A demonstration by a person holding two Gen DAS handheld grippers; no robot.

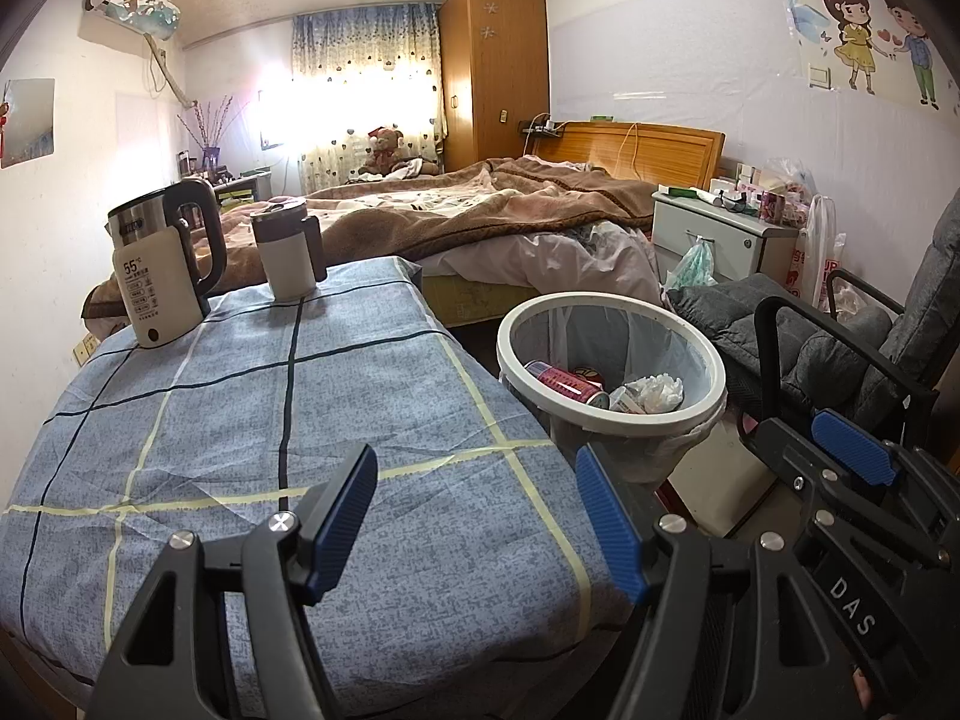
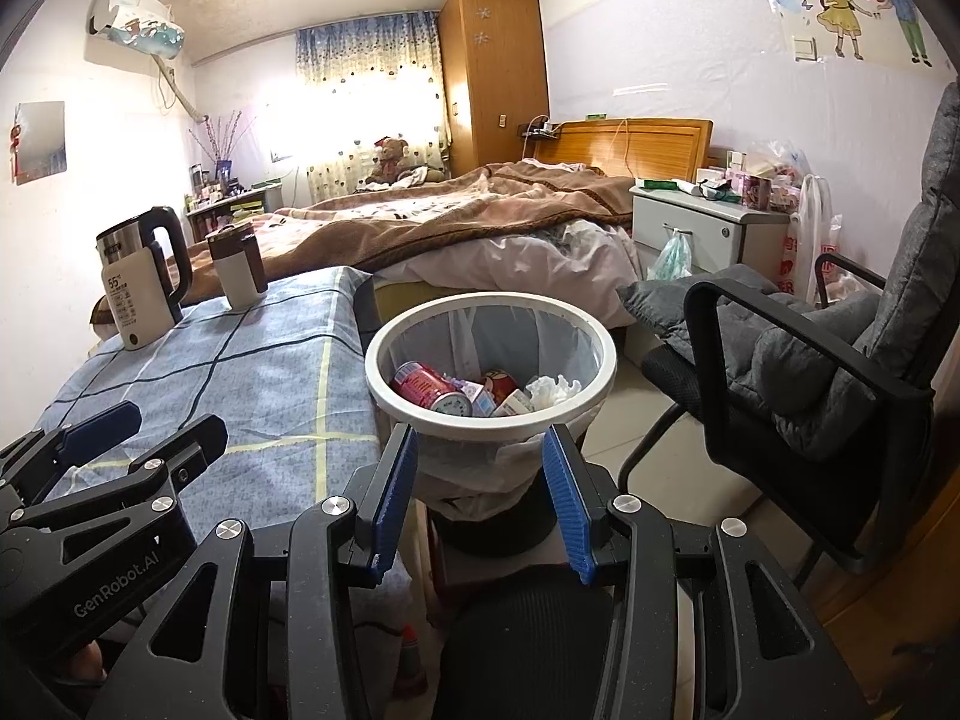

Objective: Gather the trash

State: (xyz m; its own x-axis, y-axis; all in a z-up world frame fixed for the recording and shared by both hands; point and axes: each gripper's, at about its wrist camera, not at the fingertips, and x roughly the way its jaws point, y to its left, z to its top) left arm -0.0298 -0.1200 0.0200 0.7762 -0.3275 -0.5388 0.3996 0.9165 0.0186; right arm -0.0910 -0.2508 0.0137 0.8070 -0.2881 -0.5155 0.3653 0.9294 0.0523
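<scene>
Bedroom setting: a desk (image 1: 252, 420) under blue checked cloth carries a steel electric kettle (image 1: 161, 264) and brown-and-white mug (image 1: 288, 255) at its 11 o'clock corner. Just beside the desk's 3 o'clock edge stands a white-rimmed, bag-lined waste bin (image 2: 384, 387) holding a red drink can (image 2: 429, 387) and crumpled white tissue (image 2: 552, 390). Left gripper (image 1: 477, 519) and right gripper (image 2: 477, 501) both have fingers spread wide, holding nothing.

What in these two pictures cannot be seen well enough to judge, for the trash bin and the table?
- Bottom of the trash bin: both views, hidden under the red can and crumpled tissue lying on top.
- Labels on the small cartons in the bin: too small to read.
- Near edge of the table: left wrist view, covered by the left gripper.
- Floor beside the bin: right wrist view, blocked by the right gripper.
</scene>
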